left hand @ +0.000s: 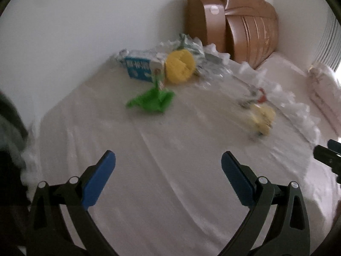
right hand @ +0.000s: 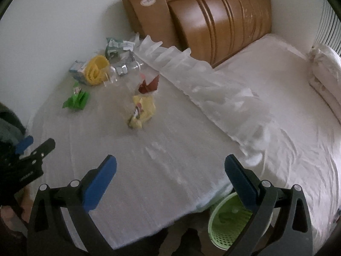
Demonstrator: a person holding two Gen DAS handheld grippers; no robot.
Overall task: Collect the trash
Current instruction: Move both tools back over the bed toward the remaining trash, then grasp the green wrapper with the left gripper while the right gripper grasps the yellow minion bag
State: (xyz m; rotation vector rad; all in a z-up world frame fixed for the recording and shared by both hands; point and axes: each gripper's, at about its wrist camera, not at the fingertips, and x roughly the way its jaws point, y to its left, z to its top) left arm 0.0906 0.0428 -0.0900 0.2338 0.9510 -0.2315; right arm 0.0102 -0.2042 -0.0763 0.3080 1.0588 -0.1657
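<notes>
White-sheeted bed [right hand: 266, 98] – wrappers scattered: green wrapper [right hand: 76, 100], yellow wrapper [right hand: 142, 111]. Left gripper [left hand: 168, 178] and right gripper [right hand: 170, 181] fingers spread, empty – green basket [right hand: 229, 224] below.

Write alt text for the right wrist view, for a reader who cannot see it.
The open right hand-held gripper hovers over a bed covered in clear plastic sheet, with trash scattered ahead: a yellow wrapper, a green wrapper, a yellow ring and a red scrap. A green basket stands on the floor below the bed's near edge.
</notes>
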